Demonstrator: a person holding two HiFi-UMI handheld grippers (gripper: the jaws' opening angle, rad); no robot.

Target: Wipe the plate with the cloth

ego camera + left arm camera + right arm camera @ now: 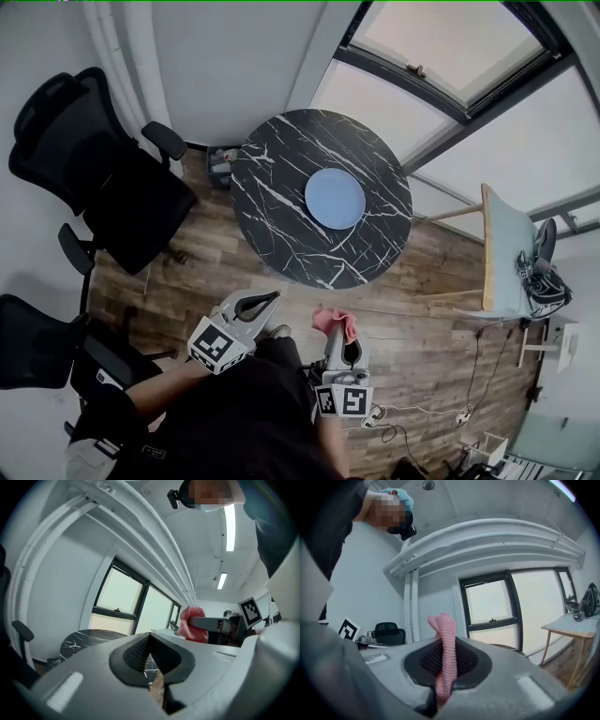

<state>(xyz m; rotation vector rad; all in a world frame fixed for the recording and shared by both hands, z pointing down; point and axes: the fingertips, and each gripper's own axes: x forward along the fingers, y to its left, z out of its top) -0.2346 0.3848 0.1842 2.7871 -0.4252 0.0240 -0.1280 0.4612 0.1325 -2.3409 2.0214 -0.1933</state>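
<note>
pink cloth clamped in right tool, long axis upright, left tool closed, empty

the person is wearing a black long-sleeved top. the left tool and right tool, both grey, are carrying black ribbed pads and a black-and-white marker cube each.

cloth: lower end hidden | table: partly behind left gripper
</note>
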